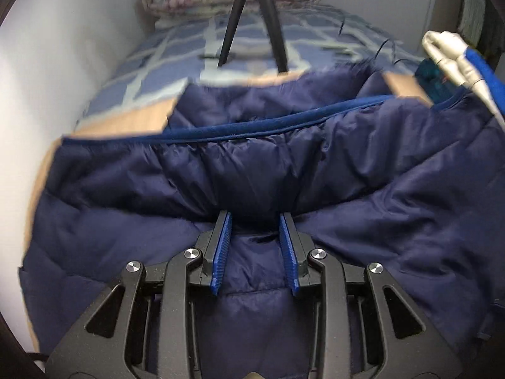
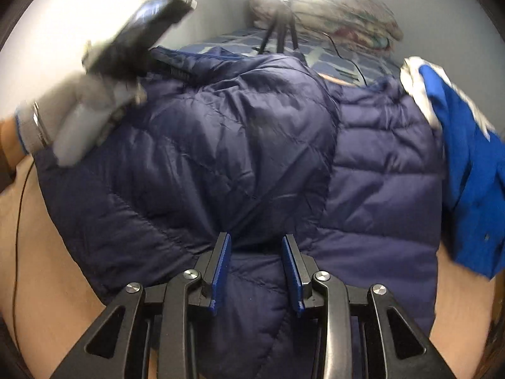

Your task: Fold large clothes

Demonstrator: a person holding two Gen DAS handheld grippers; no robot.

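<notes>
On the wooden board [image 1: 126, 123], navy puffer jacket [image 1: 284, 164] lies bunched, fabric pinched between both the left gripper [image 1: 255, 221] and right gripper [image 2: 256, 241].

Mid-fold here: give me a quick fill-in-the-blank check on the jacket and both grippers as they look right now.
1. The quilted jacket is coloured ____ blue.
2. Fabric bunches between the ____ gripper fingers in the left wrist view.
3. Beyond the jacket, a black ____ stands on the checked bedding.
4. The right gripper has its jaws parted around a ____ of jacket fabric.

Missing words: navy; left; tripod; fold
</notes>
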